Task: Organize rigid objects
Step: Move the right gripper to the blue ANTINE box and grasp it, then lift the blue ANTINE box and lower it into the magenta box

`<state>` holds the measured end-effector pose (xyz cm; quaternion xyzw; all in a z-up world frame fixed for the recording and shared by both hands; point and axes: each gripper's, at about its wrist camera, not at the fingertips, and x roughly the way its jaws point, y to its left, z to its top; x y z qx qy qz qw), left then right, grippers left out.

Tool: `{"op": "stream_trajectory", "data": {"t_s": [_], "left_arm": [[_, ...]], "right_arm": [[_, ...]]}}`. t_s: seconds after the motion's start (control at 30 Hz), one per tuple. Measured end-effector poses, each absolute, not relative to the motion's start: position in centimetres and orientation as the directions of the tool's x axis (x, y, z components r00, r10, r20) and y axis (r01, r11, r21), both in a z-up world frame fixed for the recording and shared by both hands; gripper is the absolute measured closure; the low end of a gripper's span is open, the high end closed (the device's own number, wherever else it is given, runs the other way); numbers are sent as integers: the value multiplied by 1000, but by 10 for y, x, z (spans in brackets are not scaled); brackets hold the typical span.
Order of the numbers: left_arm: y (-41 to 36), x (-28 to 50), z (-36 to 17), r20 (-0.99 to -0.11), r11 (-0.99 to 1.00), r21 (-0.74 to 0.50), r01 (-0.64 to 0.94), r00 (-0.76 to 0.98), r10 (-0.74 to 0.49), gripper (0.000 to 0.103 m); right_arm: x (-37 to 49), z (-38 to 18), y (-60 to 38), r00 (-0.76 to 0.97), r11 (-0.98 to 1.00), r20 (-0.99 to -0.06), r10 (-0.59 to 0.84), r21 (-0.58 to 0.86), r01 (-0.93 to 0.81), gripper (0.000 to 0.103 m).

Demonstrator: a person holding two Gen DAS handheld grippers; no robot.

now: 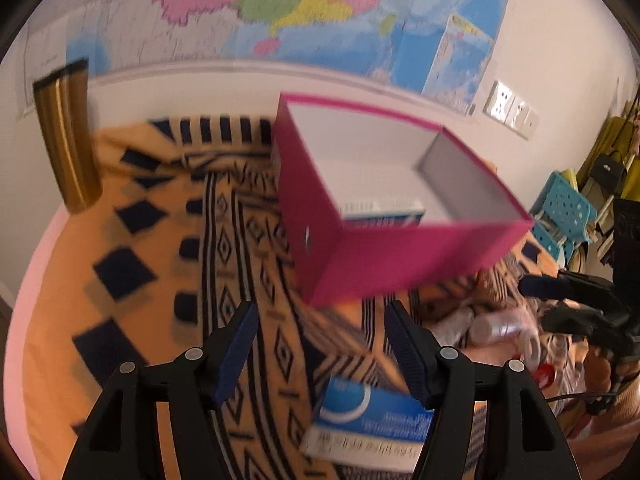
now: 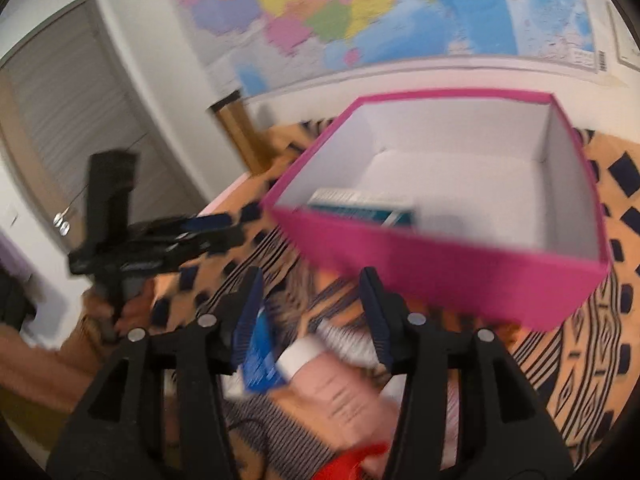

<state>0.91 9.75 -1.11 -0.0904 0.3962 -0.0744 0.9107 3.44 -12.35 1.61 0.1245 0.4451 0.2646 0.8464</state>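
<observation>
You're over the blanket (image 1: 132, 248), orange with dark diamonds and stripes, spread across the whole bed, its far edge running under the white wall and the map (image 1: 280, 4). Both views are blurred. The pink box (image 1: 400, 256) stands open on the blanket, ahead of both grippers, its white inside mostly bare; one blue-and-white carton (image 1: 380, 212) lies at the bottom against the near wall. A brown post (image 1: 66, 136) rises at the bed's far left corner, well apart from the box. Left of the box the blanket lies free right out to its pink edge. Your left gripper (image 1: 318, 344) has its jaws apart with nothing between them, and a blue packet (image 1: 368, 420) lies flat on the blanket just below them, near the box's front corner. To its right, clear bottles (image 1: 492, 326) crowd the blanket beside the box, and your right gripper (image 2: 310, 312) hangs over that pile. Its jaws stand apart too, not clamped; under them lie a pink tube (image 2: 344, 396) with a white cap, the blue packet by the left finger, and something red (image 2: 352, 460) at the bottom edge
</observation>
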Motion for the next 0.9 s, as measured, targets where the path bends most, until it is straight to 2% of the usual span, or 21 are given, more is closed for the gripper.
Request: {"op": "stream_trajectory", "data": {"t_s": [0.2, 0.37, 0.43, 0.63, 0.73, 0.9], "left_arm": [[89, -8, -35, -752, 976, -204, 80, 625, -209, 38], [90, -16, -49, -777, 970, -225, 87, 585, -233, 40], [92, -17, -53, -783, 966, -243, 89, 570, -249, 46], [89, -21, -60, -784, 940, -317, 126, 524, -334, 54], [86, -25, -59, -790, 947, -295, 129, 524, -317, 54], [85, -33, -59, -790, 935, -332, 127, 504, -349, 54]], "right_arm": [[10, -16, -93, 308, 785, -730, 610, 504, -361, 51], [4, -43, -70, 195, 743, -731, 654, 573, -345, 51], [2, -50, -66, 176, 746, -738, 651, 579, -328, 51], [15, -62, -63, 196, 764, -743, 640, 587, -268, 55], [19, -65, -62, 214, 783, -757, 617, 567, -254, 56], [17, -63, -64, 233, 790, -757, 610, 558, -254, 56]]}}
